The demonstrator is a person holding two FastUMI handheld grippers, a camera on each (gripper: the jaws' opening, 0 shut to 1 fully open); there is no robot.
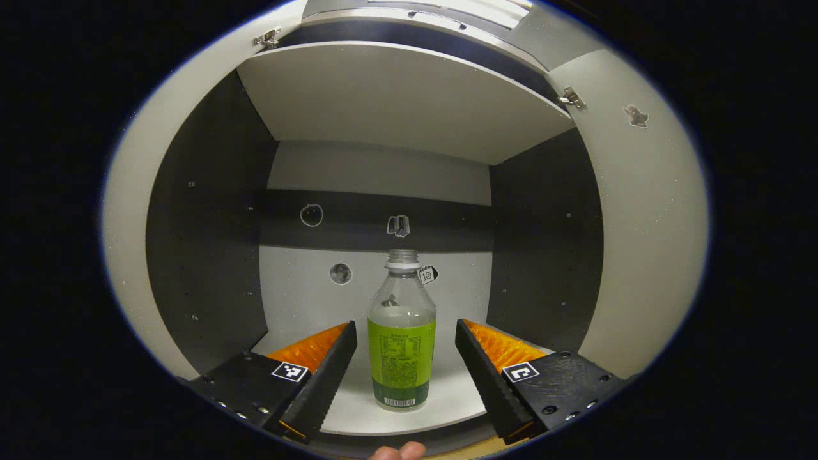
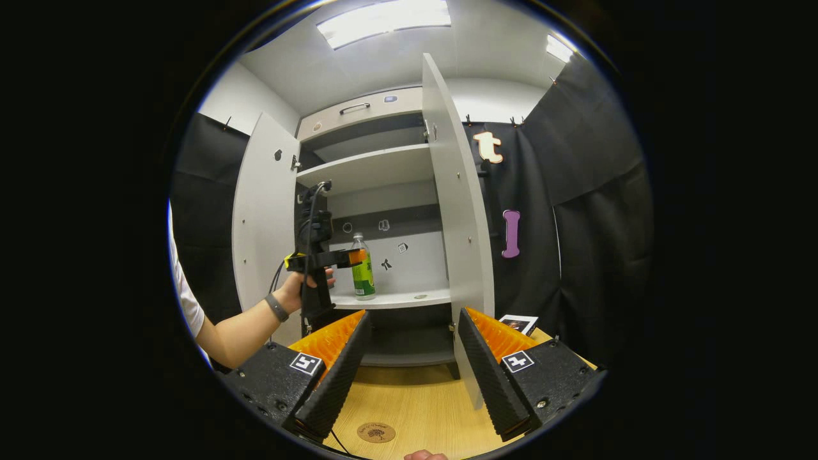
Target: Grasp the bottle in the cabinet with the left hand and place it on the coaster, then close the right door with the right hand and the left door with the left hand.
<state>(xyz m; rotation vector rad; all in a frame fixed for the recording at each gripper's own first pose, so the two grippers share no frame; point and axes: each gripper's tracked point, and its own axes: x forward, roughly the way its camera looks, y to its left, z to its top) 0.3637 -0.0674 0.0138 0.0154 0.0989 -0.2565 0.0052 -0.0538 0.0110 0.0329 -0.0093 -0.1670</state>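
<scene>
Left gripper view: my left tongs point(image 1: 404, 358) gape wide, empty, bottle point(image 1: 402, 337) upright between them on the cabinet shelf point(image 1: 447, 390), lower centre. Right gripper view: right tongs point(image 2: 413, 358) open, empty, above the surface point(image 2: 415, 396); coaster point(image 2: 376, 432) bottom centre, both doors open.

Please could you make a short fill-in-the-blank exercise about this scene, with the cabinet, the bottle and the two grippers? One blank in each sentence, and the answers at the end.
1. The bottle stands upright on a cabinet ____.
2. The left gripper is ____, with one finger on each side of the bottle and not touching it.
3. Both cabinet doors, the left door and the right door, are ____.
4. The round coaster lies on the wooden ____, in front of the right gripper.

Answers: shelf; open; open; table
</scene>
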